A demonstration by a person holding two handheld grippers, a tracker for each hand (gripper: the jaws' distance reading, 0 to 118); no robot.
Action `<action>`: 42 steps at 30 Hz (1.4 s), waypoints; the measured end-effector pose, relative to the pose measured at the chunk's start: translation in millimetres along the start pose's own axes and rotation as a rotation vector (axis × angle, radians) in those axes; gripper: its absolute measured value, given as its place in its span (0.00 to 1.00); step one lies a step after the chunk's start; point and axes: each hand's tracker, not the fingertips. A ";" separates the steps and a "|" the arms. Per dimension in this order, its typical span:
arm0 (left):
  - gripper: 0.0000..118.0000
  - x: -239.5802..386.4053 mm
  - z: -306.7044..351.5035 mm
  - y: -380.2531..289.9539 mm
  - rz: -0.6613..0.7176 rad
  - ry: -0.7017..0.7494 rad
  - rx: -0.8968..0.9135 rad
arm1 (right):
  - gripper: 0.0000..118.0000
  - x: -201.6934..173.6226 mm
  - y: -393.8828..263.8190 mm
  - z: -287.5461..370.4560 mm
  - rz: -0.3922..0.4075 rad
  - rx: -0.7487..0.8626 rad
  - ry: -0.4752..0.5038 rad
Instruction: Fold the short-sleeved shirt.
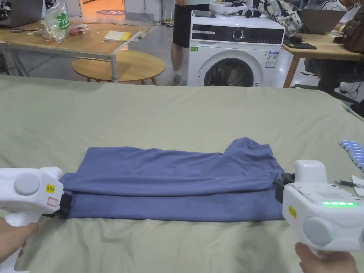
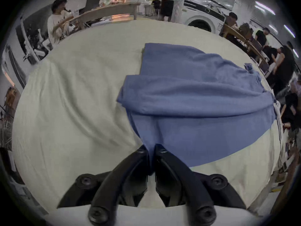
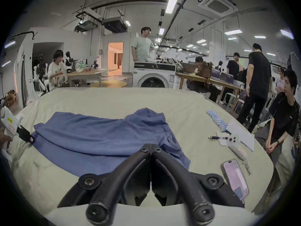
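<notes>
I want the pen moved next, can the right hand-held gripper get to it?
Probably not yet: the right hand-held gripper is shut on the shirt. The pen lies close beside it, nothing between.

The shirt lies on the table, folded along its length; the left gripper is at its left end, the right gripper at its right end; a washer stands behind the table.

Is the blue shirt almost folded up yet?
Partly. The shirt is already folded lengthwise into a long band on the green sheet. The left gripper pinches one end, and the right gripper is shut at the other end. Folding the band shorter is still left.
</notes>
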 end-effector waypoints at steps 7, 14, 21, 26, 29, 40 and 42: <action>0.01 -4.4 17.3 -8.8 -0.013 -0.009 0.054 | 0.51 42.9 4.0 -50.2 -0.027 -0.302 0.018; 0.01 -9.2 25.0 -14.0 0.001 -0.019 0.108 | 0.44 46.9 -34.3 -101.8 -0.025 -0.526 0.082; 0.01 -9.3 31.7 -20.3 0.008 -0.029 0.156 | 0.05 33.6 -28.4 -82.1 0.013 -0.442 0.125; 0.00 -12.0 60.1 -23.2 0.012 -0.049 0.188 | 0.04 39.1 -5.2 -42.7 0.011 -0.373 0.113; 0.01 -12.4 80.4 -30.0 0.010 -0.059 0.209 | 0.04 35.9 4.6 -12.6 0.058 -0.342 0.080; 0.01 -18.6 99.3 -107.8 0.003 -0.068 0.164 | 0.04 40.0 -54.1 48.5 0.134 -0.453 0.070; 0.00 -18.7 86.6 -118.2 0.003 -0.058 0.147 | 0.04 39.2 -71.3 44.8 0.130 -0.469 0.067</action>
